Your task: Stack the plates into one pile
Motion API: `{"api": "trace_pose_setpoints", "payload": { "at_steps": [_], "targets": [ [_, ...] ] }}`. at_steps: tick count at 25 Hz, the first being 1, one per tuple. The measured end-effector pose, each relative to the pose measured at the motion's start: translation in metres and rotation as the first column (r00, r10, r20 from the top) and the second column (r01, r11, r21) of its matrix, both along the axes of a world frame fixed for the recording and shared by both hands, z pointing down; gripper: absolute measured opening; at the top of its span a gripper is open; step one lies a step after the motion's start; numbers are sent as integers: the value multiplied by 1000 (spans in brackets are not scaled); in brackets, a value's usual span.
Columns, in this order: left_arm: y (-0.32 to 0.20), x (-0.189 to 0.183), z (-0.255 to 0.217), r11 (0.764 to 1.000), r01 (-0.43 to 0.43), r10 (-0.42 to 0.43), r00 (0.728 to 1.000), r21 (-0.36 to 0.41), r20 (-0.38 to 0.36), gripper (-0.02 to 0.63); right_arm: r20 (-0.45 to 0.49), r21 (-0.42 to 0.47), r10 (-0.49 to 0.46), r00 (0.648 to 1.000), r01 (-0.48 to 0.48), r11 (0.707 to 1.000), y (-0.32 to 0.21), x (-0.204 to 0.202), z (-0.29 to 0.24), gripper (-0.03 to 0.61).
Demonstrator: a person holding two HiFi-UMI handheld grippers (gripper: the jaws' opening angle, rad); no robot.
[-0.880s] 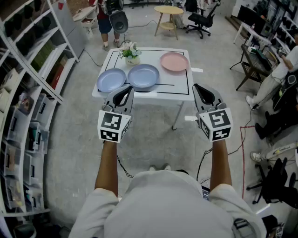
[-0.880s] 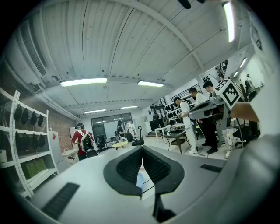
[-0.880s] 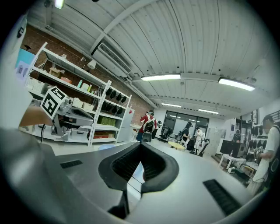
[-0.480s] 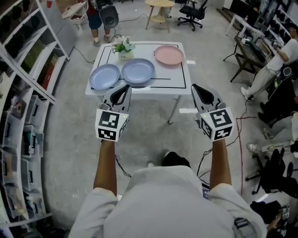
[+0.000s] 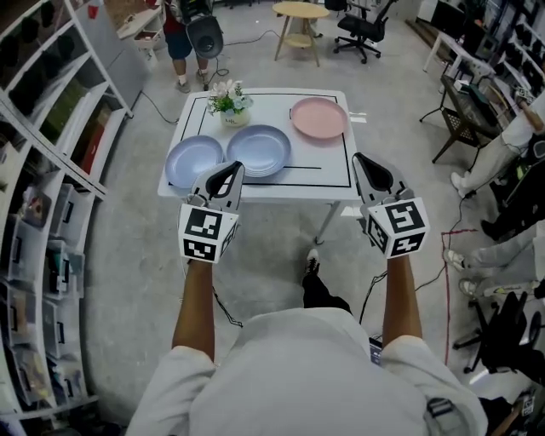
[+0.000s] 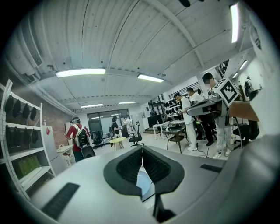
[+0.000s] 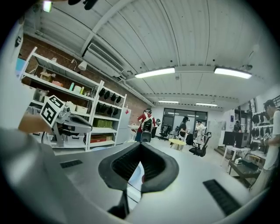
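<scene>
Three plates lie on a white table: a light blue plate at the left, a darker blue plate in the middle, and a pink plate at the back right. My left gripper hangs shut in the air short of the table's front edge, near the light blue plate. My right gripper is shut too, off the table's front right corner. Both hold nothing. In the left gripper view a sliver of blue plate shows below the closed jaws.
A small pot of flowers stands at the back left of the table. Shelving runs along the left. A person with a fan stands beyond the table, near a round side table. Chairs and desks fill the right side.
The view has shifted as I step toward the table; a foot now shows below it. Both grippers stay shut and level in front of me.
</scene>
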State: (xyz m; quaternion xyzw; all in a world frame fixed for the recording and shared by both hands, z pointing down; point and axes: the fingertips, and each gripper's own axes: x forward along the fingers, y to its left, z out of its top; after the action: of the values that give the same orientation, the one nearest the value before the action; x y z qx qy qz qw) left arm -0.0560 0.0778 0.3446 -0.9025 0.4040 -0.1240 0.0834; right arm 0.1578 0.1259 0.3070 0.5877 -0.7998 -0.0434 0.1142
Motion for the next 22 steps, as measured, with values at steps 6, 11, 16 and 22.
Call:
{"api": "trace_pose_setpoints", "payload": {
  "at_steps": [6,11,16,22],
  "targets": [
    [-81,34,-5,1000,28,-28,1000,5,12,20,13,6,-35,999,35,999,-95,31,1,12],
    [-154,65,-7,998,66,-65,998,-20,15,20,9,-49,-91,996,91,995,-174,60,9,12],
    [-216,84,-5,994,100,-99,995,-46,13,19,17,-77,-143,990,144,987,-242,77,13,12],
    [-269,108,8,988,134,-133,991,-73,18,19,22,-121,-191,981,193,974,-300,95,33,12]
  ]
}}
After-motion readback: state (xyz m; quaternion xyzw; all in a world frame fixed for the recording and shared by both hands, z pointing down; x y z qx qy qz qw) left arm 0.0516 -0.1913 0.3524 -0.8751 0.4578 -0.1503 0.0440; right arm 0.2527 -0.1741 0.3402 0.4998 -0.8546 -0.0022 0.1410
